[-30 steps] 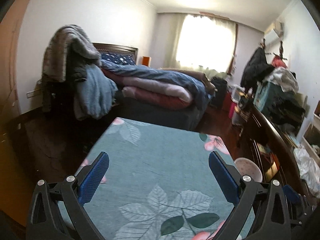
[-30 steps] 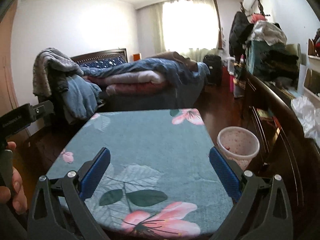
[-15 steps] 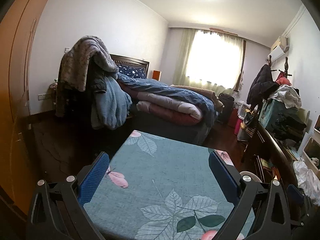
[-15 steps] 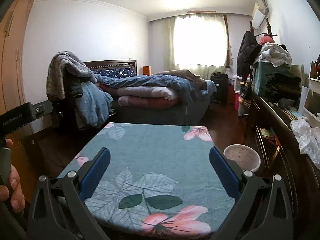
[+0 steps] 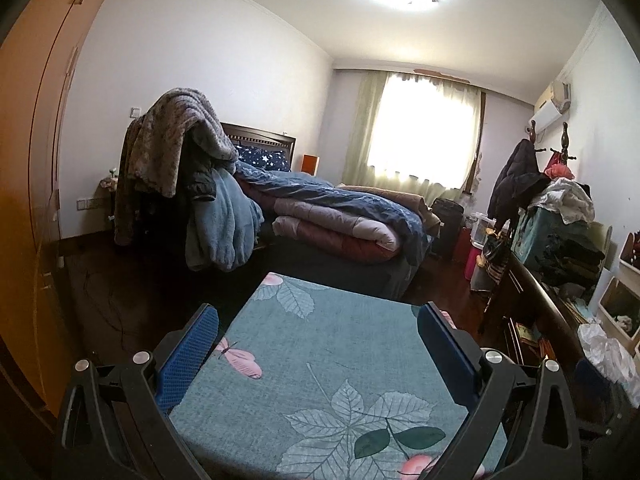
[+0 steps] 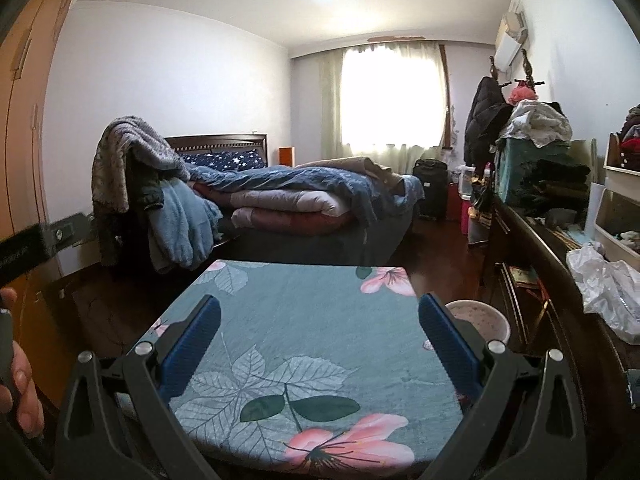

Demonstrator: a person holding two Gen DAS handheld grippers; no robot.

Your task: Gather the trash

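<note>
**Beside the floral desk: a pink-speckled bin, both tools empty**

Just right of the teal floral desk (image 6: 320, 320), on the dark floor, stands a round pale bin (image 6: 478, 320) with pink speckles inside; what it holds cannot be made out, and the right hand-held gripper (image 6: 320, 334) hides part of its rim. Further right of the desk, a crumpled white plastic bag (image 6: 608, 284) lies on the long dark sideboard (image 6: 532, 240), near open white boxes (image 6: 618, 220) with small items too blurred to name. No writing is legible; faint lettering on the black tool at the left edge cannot be read, and a hand (image 6: 20, 392) grips that tool.

The right hand-held gripper is spread wide above the desk, holding nothing. The left hand-held gripper (image 5: 318, 334) is equally wide and empty over the same desk.

Beyond the desk, a bed (image 5: 340, 216) carries folded quilts, with blankets (image 5: 180, 152) heaped at its left. Piled clothes (image 5: 560, 216) crowd the sideboard's far end.
</note>
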